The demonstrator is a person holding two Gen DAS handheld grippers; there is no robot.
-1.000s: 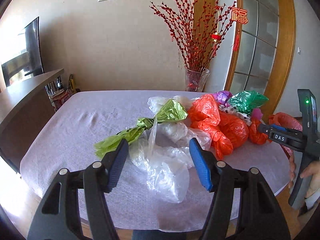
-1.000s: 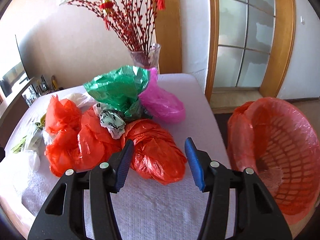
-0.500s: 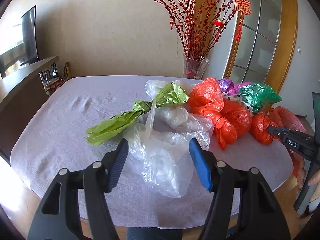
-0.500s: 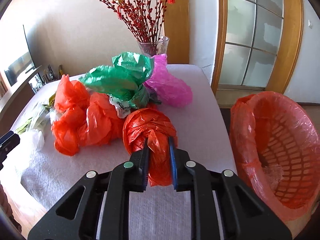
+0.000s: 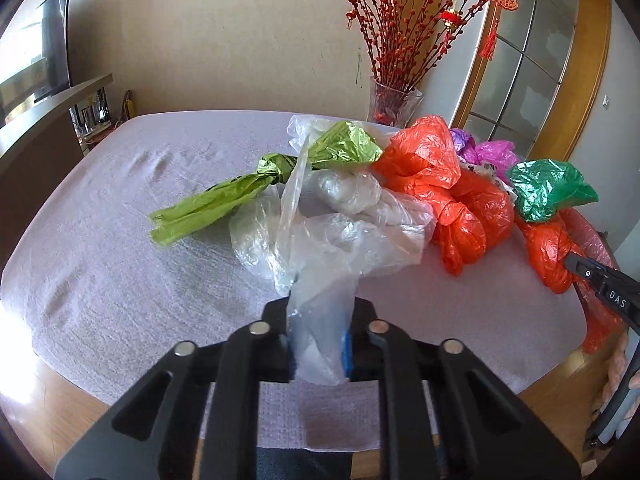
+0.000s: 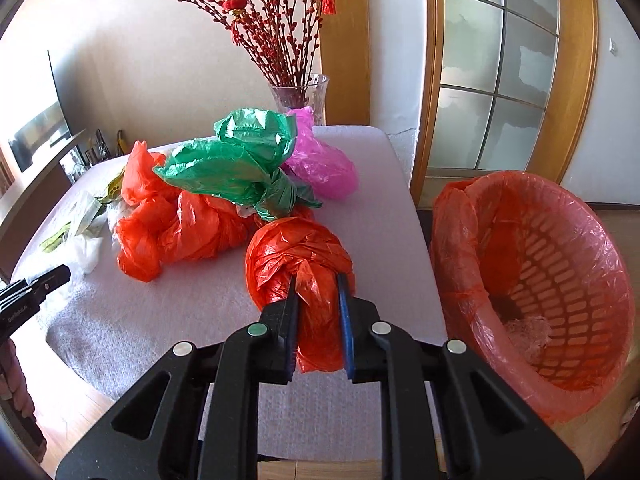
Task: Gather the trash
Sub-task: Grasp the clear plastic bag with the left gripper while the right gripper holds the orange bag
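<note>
A heap of crumpled plastic bags lies on the white-clothed table (image 5: 100,248). My left gripper (image 5: 318,336) is shut on a clear plastic bag (image 5: 324,248) at the near edge of the heap. My right gripper (image 6: 318,320) is shut on a knotted red bag (image 6: 300,256), which also shows at the right in the left wrist view (image 5: 548,248). The red mesh trash basket (image 6: 536,280), lined with a red bag, stands right of the table beside my right gripper.
More bags lie in the heap: a light green one (image 5: 224,204), red ones (image 6: 176,220), a dark green one (image 6: 240,164) and a pink one (image 6: 320,160). A glass vase (image 6: 300,96) of red branches stands at the far table edge. A dark counter (image 5: 40,128) is left.
My left gripper closed on the clear bag, having been open half a second ago. My right gripper, open one second ago, closed on the red bag and has drawn it nearer.
</note>
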